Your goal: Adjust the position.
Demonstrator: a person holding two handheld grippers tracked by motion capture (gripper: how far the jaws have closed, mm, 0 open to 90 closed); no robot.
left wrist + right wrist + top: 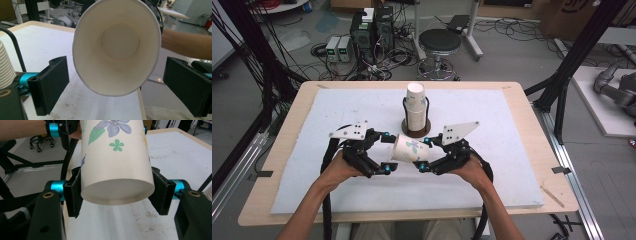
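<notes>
The paper cup (408, 148) lies on its side in the air, just in front of the cup stand (416, 131) — the landmark here — on the person's side of it and slightly to its left in the high view. Its long axis runs level, roughly across the table: the open mouth faces the left gripper (387, 152), the closed base faces the right gripper (424, 154). In the left gripper view the cup (117, 47) shows its white inside and round bottom straight on, so its axis lines up with that gripper's line of sight.

The right gripper (117, 195) is clamped on the cup (116, 157) near its base — both black pads press against the flower-printed wall, one on each side. The left gripper (116, 82) stands released: its jaws are spread wide to either side of the cup's rim, with clear gaps between pad and paper.

On the stand, beyond the held cup, a stack of cups (416, 107) rises upright, mouth-down, inside a thin black hoop. Stand and stack sit near the middle of the white mat (492, 150) covering the wooden table (287, 125).
</notes>
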